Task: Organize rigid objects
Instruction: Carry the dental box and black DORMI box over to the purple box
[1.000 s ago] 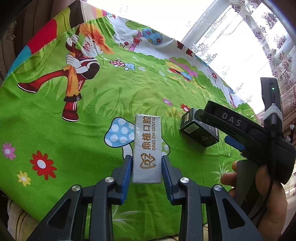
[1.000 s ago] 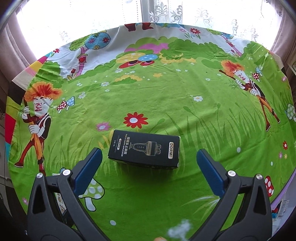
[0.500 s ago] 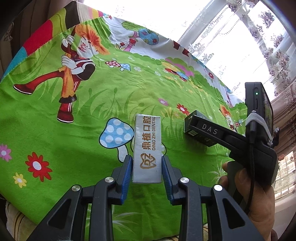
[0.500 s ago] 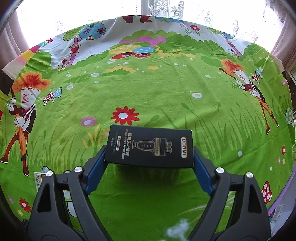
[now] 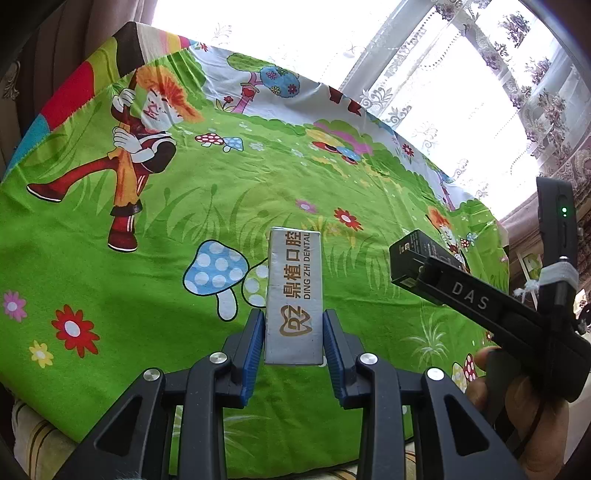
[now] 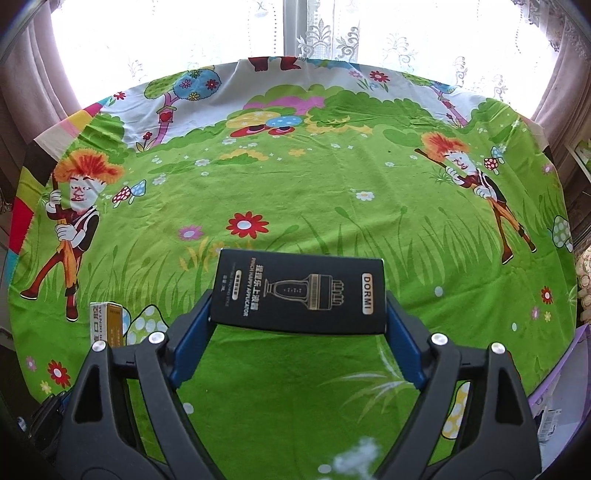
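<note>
Broadly, left to right:

Cloth (image 5: 207, 206): thin printed fabric, bright green with cartoon figures, flowers and spotted mushrooms, lightly creased, spread over the tabletop; its coloured striped border shows at the far left edge.

Left tool (image 5: 294, 341): black plastic arms with metal rivets and ribbed blue pads, clamped on the near end of the silver box, one pad pressed against each long side.

Silver box (image 5: 294, 295): long, narrow cardboard carton with a matte silvery face, gold tooth logo and the print "DING ZHI DENTAL"; it points away from the camera over the blue-capped mushroom print. Whether its far end touches the cloth cannot be told. In the right wrist view only a slice of it (image 6: 106, 321) shows at the left edge, with a yellow side panel, the rest cut off behind the tool arm.

Black box (image 6: 299, 291): flat rectangular carton, smooth dark surface with fine gold line art and a "DORMI" label, lying crosswise between the pads. In the left wrist view (image 5: 413, 254) only its end and one corner show; the rest is hidden by the tool body.

Right tool (image 6: 299, 321): same black arms and blue pads, closed on the two short ends of the black box, held clear above the cloth.

Right hand (image 5: 517, 406): wrapped round the grip, partly cut off by the frame edge.

Window (image 6: 295, 26): overexposed, lace curtain pattern faint.
</note>
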{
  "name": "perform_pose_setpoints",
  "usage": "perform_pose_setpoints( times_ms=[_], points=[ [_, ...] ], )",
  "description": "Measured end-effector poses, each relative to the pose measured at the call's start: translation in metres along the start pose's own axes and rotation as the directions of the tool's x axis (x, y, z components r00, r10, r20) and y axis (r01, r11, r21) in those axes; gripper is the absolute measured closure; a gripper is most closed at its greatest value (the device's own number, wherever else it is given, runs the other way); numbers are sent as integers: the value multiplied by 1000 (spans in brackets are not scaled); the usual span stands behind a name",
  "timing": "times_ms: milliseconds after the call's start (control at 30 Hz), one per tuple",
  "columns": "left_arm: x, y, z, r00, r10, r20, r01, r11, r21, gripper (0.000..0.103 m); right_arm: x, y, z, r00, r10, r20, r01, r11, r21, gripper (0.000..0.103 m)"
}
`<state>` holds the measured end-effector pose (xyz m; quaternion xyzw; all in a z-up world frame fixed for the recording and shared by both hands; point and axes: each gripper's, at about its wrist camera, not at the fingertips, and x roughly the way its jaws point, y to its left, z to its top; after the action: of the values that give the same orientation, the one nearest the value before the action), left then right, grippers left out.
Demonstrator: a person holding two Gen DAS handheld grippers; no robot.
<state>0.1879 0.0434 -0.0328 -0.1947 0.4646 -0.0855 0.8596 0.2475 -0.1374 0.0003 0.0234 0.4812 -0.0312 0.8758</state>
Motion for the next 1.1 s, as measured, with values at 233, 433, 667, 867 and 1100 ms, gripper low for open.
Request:
perform_pose_setpoints(
  times_ms=[233, 433, 667, 867, 1100],
  points=[
    [-4, -11, -2, 1000, -1, 10, 0, 1000, 28, 70, -25, -23, -16, 1000, 9, 10, -9, 1000, 9, 16],
    [-7, -34, -9, 1000, -28, -1, 28, 997, 75, 70, -47, -51, -30, 1000, 9, 24, -9, 1000, 30, 16],
    [-13, -61, -18, 998, -54, -13, 55, 991, 120, 70, -72, -88, -44, 999, -2, 42, -1, 998, 68, 16],
    [-22, -95, -32, 996, -82, -22, 84, 979, 185, 70, -90, -124, -59, 999, -17, 51, 11, 994, 105, 16],
    [-26, -145, -57, 988, -132, -75, 148, 952, 269, 70, -106, -178, -81, 998, -43, 43, 35, 983, 179, 16]
  ],
)
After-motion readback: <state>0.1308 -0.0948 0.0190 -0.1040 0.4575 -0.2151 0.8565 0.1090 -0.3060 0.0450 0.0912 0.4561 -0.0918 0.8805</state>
